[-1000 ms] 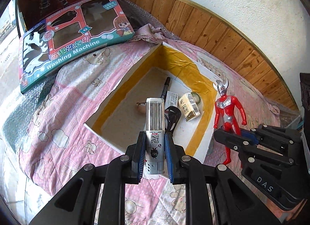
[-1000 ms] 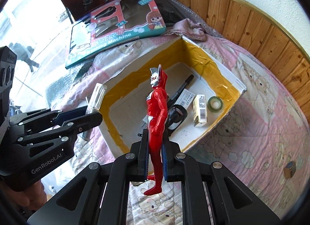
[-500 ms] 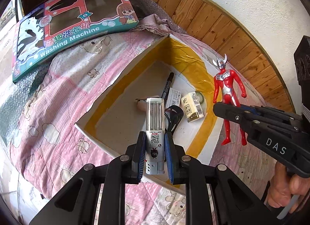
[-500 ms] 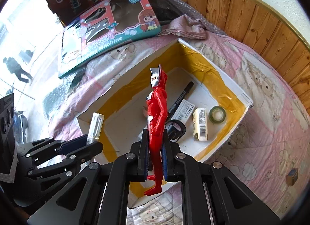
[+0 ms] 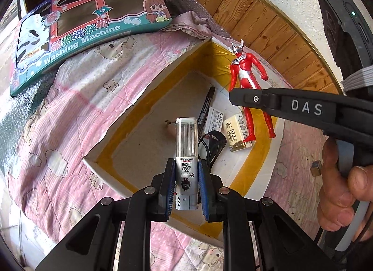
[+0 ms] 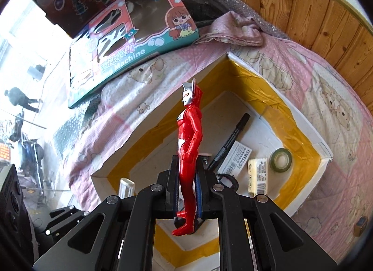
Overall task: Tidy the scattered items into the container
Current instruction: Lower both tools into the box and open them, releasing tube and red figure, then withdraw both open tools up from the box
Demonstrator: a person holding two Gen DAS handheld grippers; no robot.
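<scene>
Red plastic hero figure (image 6: 190, 152) pinched in the right gripper (image 6: 186, 191), clear-capped white tube (image 5: 186, 154) pinched in the left gripper (image 5: 186, 187), both above the yellow-taped white box (image 5: 130, 108); lowering and releasing come next.

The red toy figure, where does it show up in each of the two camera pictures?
Left wrist view: the red toy figure is right of centre, clamped in the right gripper over the box's far side.
Right wrist view: the figure stands upright at centre, between that gripper's fingers.
Shared landmark: the black marker lying in the yellow-taped box.
</scene>
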